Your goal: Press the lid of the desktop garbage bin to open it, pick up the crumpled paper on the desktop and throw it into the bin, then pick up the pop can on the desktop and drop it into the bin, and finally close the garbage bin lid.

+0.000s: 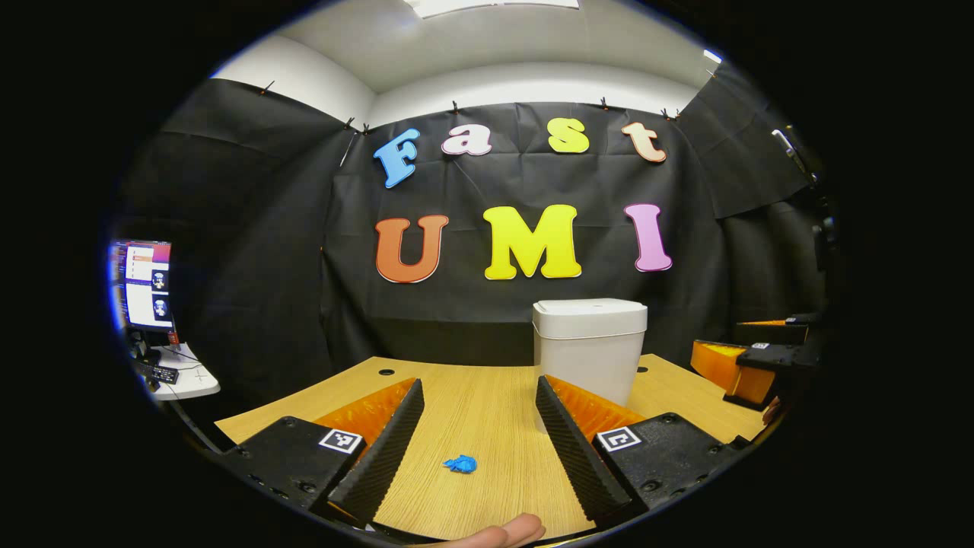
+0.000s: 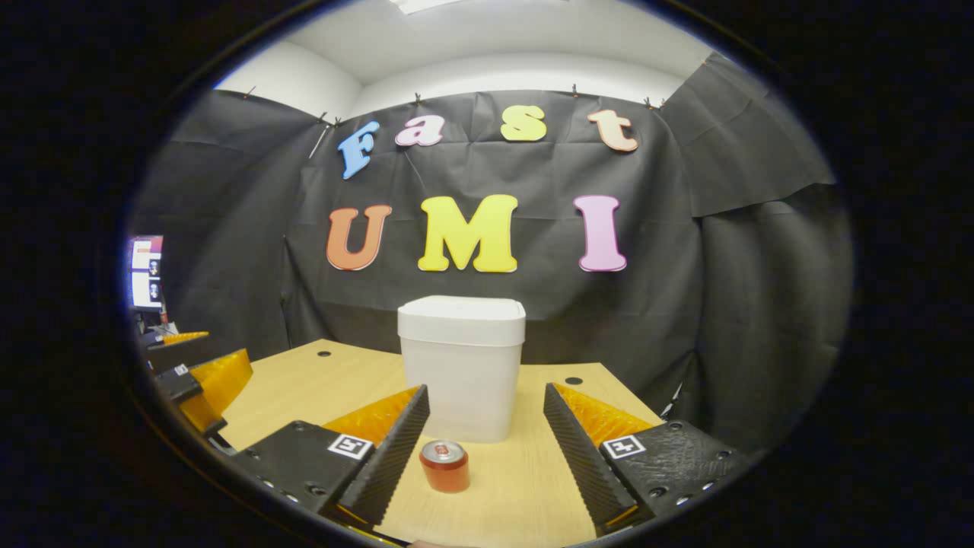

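A white desktop bin (image 1: 590,346) with its lid down stands on the wooden desk (image 1: 472,411), ahead and to the right of my left gripper (image 1: 478,438). That gripper is open, and a small blue crumpled paper (image 1: 460,463) lies on the desk between its fingers, untouched. In the right gripper view the same bin (image 2: 462,365) stands straight ahead, lid (image 2: 462,318) closed. A red pop can (image 2: 444,466) stands upright in front of it, between the spread fingers of my open right gripper (image 2: 487,441). The other gripper (image 2: 194,380) shows at the far left.
A monitor (image 1: 142,285) and a small white side table (image 1: 183,378) stand beyond the desk's left edge. The right gripper (image 1: 753,365) shows at the far right of the left gripper view. A fingertip (image 1: 506,534) shows at the bottom edge. Cable holes (image 2: 574,380) mark the desk's back.
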Action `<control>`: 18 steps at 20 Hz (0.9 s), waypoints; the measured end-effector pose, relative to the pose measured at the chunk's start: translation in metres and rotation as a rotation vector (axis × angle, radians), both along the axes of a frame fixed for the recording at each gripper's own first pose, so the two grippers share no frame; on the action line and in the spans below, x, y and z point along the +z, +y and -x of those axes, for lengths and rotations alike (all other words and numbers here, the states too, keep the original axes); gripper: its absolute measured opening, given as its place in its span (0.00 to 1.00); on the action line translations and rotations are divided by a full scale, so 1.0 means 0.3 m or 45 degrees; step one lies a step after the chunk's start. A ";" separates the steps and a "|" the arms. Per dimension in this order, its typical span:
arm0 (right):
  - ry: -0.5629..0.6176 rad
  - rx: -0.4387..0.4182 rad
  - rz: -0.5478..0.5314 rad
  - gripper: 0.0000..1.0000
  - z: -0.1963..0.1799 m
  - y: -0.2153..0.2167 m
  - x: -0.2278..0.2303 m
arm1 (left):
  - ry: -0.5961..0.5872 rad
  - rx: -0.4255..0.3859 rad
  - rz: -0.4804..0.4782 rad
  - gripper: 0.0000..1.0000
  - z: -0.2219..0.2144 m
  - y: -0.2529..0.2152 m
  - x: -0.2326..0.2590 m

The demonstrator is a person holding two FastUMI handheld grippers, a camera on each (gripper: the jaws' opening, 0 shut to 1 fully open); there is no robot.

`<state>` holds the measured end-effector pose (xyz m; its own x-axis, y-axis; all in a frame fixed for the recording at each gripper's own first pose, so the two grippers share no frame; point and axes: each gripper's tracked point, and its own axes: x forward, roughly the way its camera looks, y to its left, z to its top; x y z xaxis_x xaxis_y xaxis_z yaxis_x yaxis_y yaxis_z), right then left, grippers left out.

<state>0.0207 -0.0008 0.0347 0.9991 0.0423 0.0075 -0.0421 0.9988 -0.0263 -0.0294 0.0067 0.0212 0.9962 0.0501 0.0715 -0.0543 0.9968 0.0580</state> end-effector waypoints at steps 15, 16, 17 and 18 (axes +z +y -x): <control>-0.001 0.117 -0.134 0.00 -0.484 0.155 0.259 | 0.023 -0.059 0.051 0.96 -0.034 0.032 -0.008; 0.036 0.042 -0.190 0.00 -0.524 0.091 0.256 | 0.029 -0.057 0.058 0.96 -0.040 0.039 -0.011; 0.038 -0.034 -0.202 0.00 -0.563 0.041 0.275 | 0.027 -0.054 0.067 0.96 -0.041 0.048 -0.006; 0.033 -0.066 -0.157 0.00 -0.597 0.043 0.287 | 0.025 -0.050 0.073 0.96 -0.040 0.058 -0.004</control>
